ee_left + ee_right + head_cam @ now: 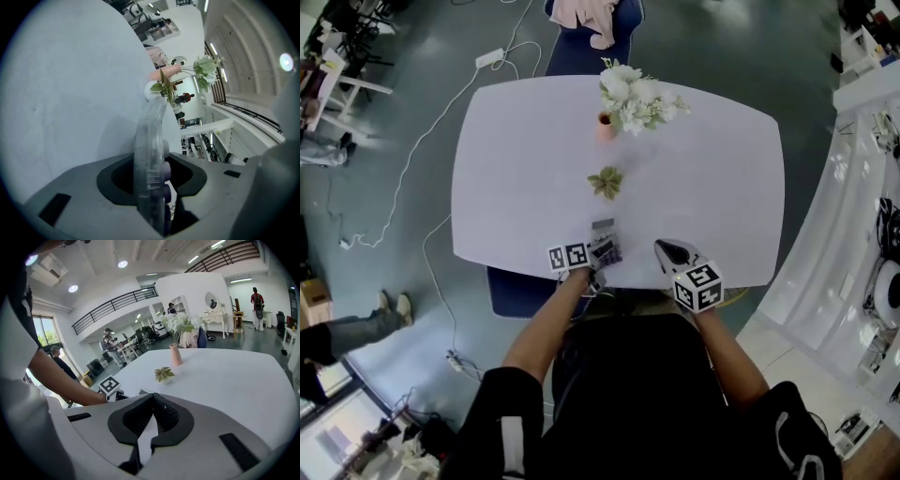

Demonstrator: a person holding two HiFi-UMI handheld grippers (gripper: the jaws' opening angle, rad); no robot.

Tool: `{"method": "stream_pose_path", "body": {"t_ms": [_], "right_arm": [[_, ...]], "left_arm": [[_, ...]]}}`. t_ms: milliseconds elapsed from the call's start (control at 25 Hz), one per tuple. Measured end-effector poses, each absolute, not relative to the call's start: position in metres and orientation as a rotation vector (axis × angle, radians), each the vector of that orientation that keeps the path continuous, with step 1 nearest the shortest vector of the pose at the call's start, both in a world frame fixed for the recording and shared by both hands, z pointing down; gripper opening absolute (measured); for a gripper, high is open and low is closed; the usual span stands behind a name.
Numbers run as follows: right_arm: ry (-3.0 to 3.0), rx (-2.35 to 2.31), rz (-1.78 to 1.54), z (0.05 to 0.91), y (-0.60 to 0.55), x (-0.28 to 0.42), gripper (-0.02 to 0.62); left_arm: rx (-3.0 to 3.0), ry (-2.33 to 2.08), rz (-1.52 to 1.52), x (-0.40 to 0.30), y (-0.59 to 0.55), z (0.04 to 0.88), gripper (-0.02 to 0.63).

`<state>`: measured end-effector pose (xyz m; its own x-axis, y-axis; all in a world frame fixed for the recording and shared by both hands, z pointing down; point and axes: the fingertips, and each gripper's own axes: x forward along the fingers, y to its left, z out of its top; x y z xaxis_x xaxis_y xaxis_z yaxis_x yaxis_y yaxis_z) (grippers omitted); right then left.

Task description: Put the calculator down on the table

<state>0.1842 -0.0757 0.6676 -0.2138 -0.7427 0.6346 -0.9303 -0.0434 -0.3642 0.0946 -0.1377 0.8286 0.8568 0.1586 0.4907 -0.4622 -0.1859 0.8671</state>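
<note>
A pink vase (pixel 606 127) holds white flowers (pixel 637 98), and well nearer than that vase the left gripper (pixel 605 255) clamps the calculator (pixel 150 159), while the right gripper (pixel 670 251) is closed and empty.

The head view looks steeply down on the table (pixel 516 178). Both gripper views sit low at its near edge, facing across; all 3 share the vase (pixel 606 127).

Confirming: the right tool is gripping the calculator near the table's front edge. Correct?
No. It is the left tool that grips the calculator, seen edge-on between its jaws in the left gripper view. The right tool holds nothing. The grip is near the table's front edge, as you say.
</note>
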Motion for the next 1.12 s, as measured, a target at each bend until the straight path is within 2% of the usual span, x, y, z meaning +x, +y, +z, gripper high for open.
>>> {"method": "stream_pose_path", "body": {"t_ms": [200,280,600,1120], "right_arm": [[-2.005,1.792,1.101,0.67,-0.072,0.189,-0.002],[-2.011,1.799,1.104,0.672,-0.071,0.189,-0.002],[-2.014,1.766,1.086,0.683,-0.066,0.186,-0.002],[-2.016,1.887,1.134,0.673,-0.07,0.196,-0.002]], "left_arm": [[1.733,-0.249,0.651,0.103,-0.134,0.819,0.266],[1.763,-0.263,0.713,0.102,-0.132,0.82,0.287],[1.833,-0.31,0.985,0.091,-0.128,0.826,0.322],[1.801,-0.37,1.022,0.055,-0.146,0.819,0.342]]}}
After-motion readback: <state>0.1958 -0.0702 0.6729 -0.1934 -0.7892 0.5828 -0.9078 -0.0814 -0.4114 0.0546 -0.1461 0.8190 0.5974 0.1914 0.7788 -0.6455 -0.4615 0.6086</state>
